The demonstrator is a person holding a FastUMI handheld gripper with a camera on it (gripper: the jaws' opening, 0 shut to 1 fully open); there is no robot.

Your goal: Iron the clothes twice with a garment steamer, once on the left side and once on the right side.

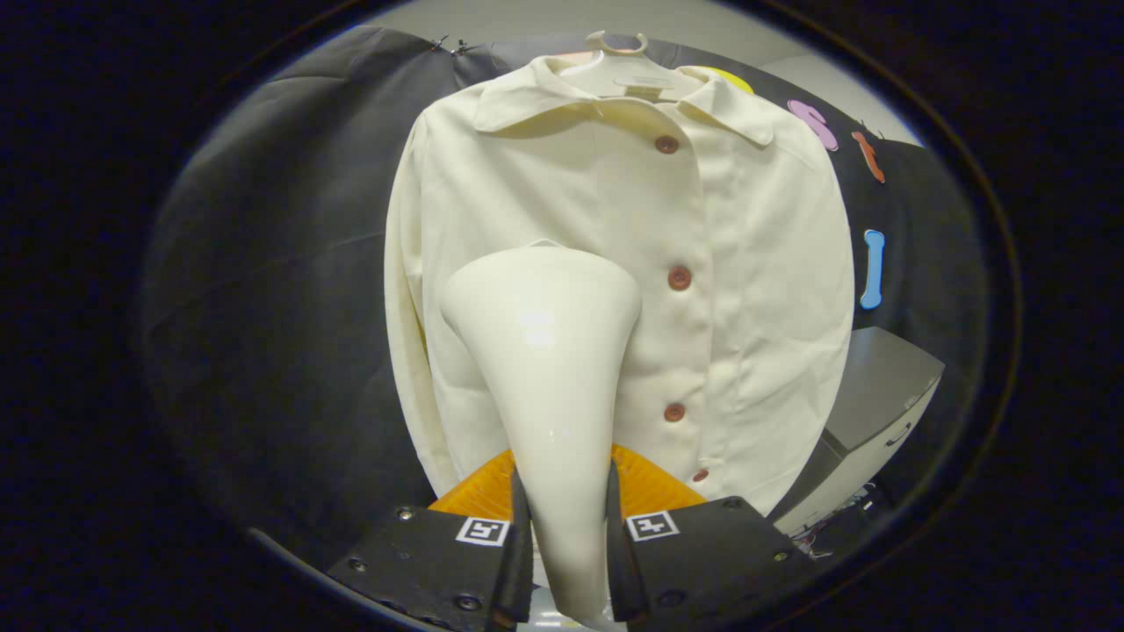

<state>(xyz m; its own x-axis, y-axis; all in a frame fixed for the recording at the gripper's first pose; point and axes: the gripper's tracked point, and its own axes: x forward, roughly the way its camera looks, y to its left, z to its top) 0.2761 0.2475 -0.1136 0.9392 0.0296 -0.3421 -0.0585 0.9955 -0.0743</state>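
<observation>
The steamer is pinched at its neck between both fingers of the hand-held gripper, its head held against the shirt left of the button row — seemingly the left-side pass. Next, a steady stroke along the fabric is called for.

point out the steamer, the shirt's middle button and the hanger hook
steamer [549,351]: gripper view, on its wide head, handle clamped between the fingers
middle button [679,278]: gripper view, on the button's face
hanger hook [617,44]: gripper view, on the hook's curve above the collar
</observation>
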